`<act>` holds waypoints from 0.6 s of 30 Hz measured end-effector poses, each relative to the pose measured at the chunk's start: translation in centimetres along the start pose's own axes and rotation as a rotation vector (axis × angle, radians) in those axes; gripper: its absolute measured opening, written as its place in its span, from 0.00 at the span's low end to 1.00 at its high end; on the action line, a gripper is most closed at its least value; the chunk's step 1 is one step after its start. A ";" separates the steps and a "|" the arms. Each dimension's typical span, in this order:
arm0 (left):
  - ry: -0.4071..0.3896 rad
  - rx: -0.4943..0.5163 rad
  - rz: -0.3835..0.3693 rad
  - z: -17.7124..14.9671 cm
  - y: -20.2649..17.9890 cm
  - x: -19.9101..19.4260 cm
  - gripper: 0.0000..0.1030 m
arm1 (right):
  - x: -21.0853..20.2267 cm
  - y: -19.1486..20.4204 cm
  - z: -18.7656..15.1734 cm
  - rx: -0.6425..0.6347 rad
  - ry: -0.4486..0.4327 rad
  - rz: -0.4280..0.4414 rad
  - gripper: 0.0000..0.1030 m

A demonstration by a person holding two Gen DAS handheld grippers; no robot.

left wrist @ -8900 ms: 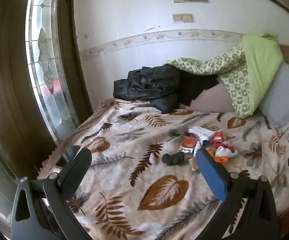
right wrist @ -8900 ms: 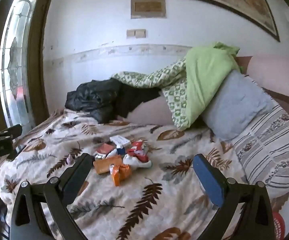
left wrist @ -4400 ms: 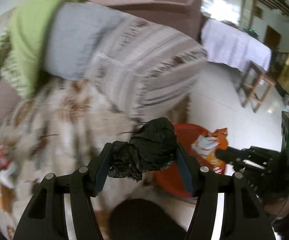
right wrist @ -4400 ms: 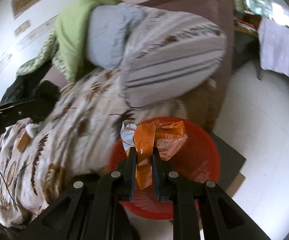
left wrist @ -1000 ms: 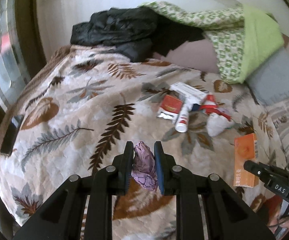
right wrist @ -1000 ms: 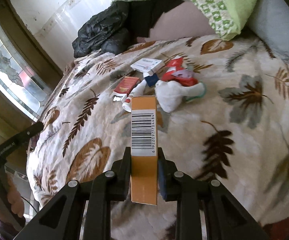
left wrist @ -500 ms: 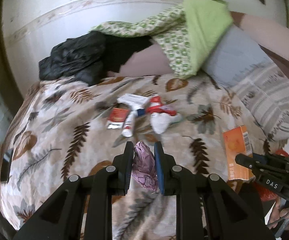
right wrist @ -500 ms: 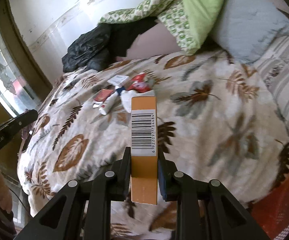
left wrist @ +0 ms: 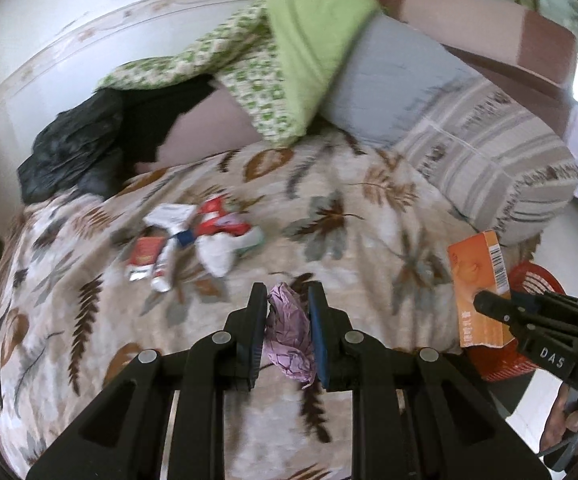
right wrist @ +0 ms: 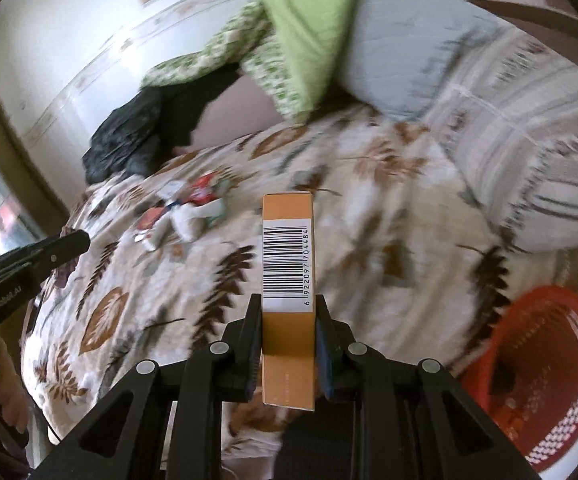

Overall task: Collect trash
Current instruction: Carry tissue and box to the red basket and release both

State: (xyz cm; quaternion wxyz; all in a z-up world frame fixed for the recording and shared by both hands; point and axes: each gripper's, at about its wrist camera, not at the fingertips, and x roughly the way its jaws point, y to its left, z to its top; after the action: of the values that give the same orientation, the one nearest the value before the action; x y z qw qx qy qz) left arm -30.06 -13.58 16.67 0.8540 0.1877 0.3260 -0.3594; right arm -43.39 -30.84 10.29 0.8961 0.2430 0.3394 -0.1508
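Observation:
My left gripper (left wrist: 288,300) is shut on a crumpled pink wrapper (left wrist: 289,332), held above the leaf-print bedspread (left wrist: 101,320). My right gripper (right wrist: 288,312) is shut on an orange carton with a barcode (right wrist: 288,264); the same orange carton (left wrist: 479,284) shows at the right of the left wrist view. A red mesh basket (right wrist: 545,380) stands on the floor beside the bed, low and right of the right gripper; its rim (left wrist: 533,276) peeks out behind the carton. A small heap of trash (left wrist: 193,236), boxes, a tube and wrappers, lies mid-bed.
A striped bolster (left wrist: 501,172), a grey pillow (left wrist: 393,92) and a green quilt (left wrist: 309,40) crowd the head of the bed. A black jacket (left wrist: 73,148) lies by the wall. A person's hand (left wrist: 577,428) grips the right tool.
Both views have swung right along the bed: the trash heap has slid left and farther off, the bolster and the red basket have come into view. Both grippers stay shut on their loads.

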 end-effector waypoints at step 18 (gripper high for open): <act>0.050 0.264 -0.343 4.3 -20.8 4.4 0.19 | -9.2 -17.6 -4.2 0.327 -0.103 -0.284 0.24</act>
State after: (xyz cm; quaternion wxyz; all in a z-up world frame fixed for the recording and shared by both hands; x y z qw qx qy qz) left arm -41.20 -32.12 14.90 0.7400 0.2486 0.3243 -0.5343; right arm -59.99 -42.33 7.96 0.8306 0.3269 0.2948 -0.3409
